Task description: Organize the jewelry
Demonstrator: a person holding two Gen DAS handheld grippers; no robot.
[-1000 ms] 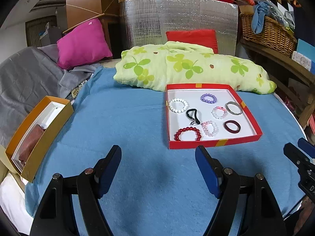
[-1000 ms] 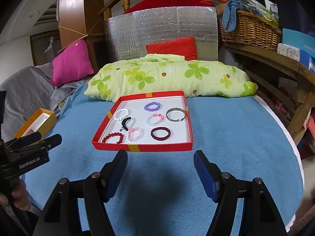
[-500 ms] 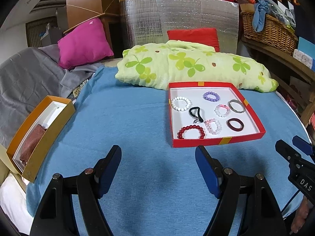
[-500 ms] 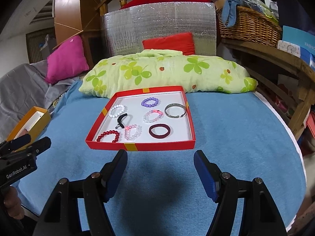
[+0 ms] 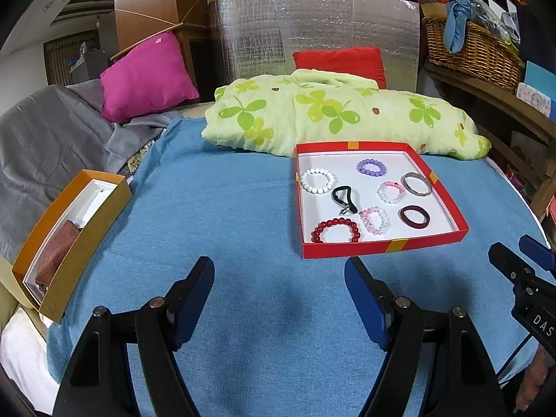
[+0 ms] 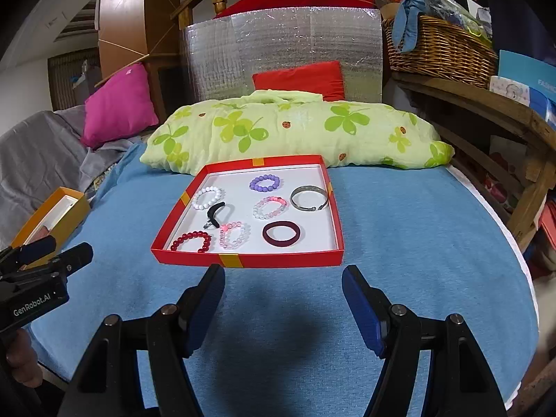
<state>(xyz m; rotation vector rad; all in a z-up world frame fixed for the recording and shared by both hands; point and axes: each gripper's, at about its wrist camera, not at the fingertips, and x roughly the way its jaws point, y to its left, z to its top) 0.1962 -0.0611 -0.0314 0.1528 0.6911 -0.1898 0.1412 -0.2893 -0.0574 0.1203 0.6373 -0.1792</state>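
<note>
A red tray [image 5: 384,246] [image 6: 248,260] lies on the blue cloth and holds several bracelets: a red bead one [image 5: 335,230] [image 6: 191,241], a white bead one [image 5: 318,181], a purple one [image 6: 264,182], a dark maroon band [image 6: 281,233], a silver bangle [image 6: 309,198] and a black hair tie [image 5: 344,199]. An orange box [image 5: 74,239] [image 6: 52,217] with a brown pouch [image 5: 55,253] sits at the left. My left gripper [image 5: 278,288] is open and empty, just short of the tray's front left. My right gripper [image 6: 283,295] is open and empty, right before the tray's front edge.
A green clover-print pillow [image 5: 333,114] lies behind the tray. A pink cushion [image 5: 146,76] and grey blanket [image 5: 45,139] are at the back left. A wooden shelf with a wicker basket [image 6: 438,48] runs along the right. The blue cloth [image 5: 222,208] spreads between box and tray.
Both grippers have moved forward toward the red tray, which now looks closer and larger. Both stay open and empty.
</note>
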